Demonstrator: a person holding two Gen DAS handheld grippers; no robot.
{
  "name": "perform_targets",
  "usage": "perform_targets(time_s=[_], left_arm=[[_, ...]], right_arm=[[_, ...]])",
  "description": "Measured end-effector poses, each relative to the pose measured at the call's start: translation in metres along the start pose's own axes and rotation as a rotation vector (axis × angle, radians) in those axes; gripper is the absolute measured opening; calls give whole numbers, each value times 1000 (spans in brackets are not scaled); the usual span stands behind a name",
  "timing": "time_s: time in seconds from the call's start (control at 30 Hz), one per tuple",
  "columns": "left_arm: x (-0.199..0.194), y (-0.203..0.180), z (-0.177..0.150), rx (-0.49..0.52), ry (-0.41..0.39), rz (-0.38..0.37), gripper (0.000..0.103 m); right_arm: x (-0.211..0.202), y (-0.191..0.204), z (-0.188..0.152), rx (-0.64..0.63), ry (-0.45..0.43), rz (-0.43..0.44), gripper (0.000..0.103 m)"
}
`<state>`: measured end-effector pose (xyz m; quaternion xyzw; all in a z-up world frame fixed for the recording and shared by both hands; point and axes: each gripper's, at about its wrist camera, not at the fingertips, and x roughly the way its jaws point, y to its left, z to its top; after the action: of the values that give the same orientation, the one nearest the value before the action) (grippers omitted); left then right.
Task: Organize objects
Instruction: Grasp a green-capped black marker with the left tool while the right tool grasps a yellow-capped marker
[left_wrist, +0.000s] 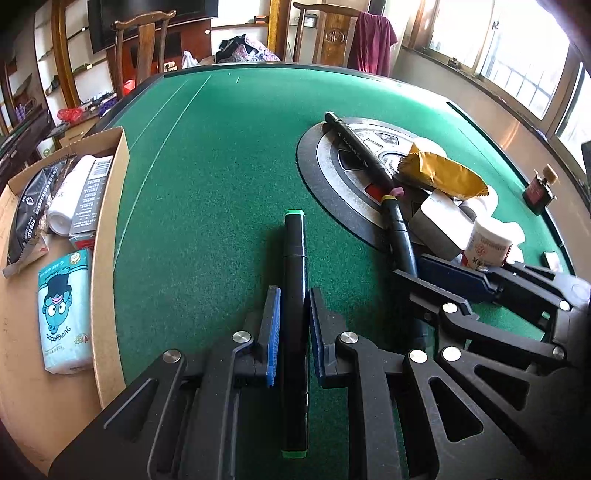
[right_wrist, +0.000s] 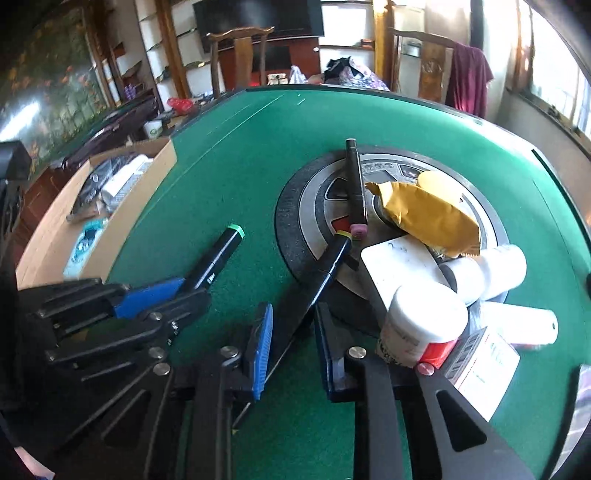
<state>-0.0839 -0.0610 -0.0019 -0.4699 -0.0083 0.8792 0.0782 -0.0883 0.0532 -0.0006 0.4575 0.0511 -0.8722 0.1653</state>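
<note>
My left gripper (left_wrist: 293, 317) is shut on a black marker with green ends (left_wrist: 294, 236), held just over the green felt and pointing away from me. In the right wrist view that marker (right_wrist: 221, 254) sticks out of the left gripper (right_wrist: 184, 291). My right gripper (right_wrist: 293, 332) has its blue pads against both sides of a black marker with a yellow band (right_wrist: 321, 273), which lies slanted across the edge of the round centre disc (right_wrist: 288, 229). From the left wrist view the right gripper (left_wrist: 424, 284) sits at the lower end of that marker (left_wrist: 400, 229).
Another black marker with a pink end (right_wrist: 355, 184) lies on the disc, beside a yellow packet (right_wrist: 424, 210), a white card (right_wrist: 399, 262) and white bottles (right_wrist: 421, 325). A cardboard box (left_wrist: 110, 229) at the left holds a tissue pack (left_wrist: 64, 306) and packets. A small dark bottle (left_wrist: 539, 188) stands far right.
</note>
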Motion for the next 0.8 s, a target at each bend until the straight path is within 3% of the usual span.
perform_targets(time_s=[0.07, 0.23, 0.53, 0.8], left_arm=[[0, -3, -1, 12, -4, 13, 14], [-1, -7, -3, 33, -15, 30, 14], [-20, 5, 2, -38, -76, -57, 14], [-25, 6, 4, -54, -83, -72, 14]], right_arm=[[3, -5, -5, -9, 4, 1, 13], [-1, -12, -13, -13, -8, 24, 13], [-27, -15, -8, 41, -106, 107, 13], [-26, -10, -10, 52, -101, 144, 13]])
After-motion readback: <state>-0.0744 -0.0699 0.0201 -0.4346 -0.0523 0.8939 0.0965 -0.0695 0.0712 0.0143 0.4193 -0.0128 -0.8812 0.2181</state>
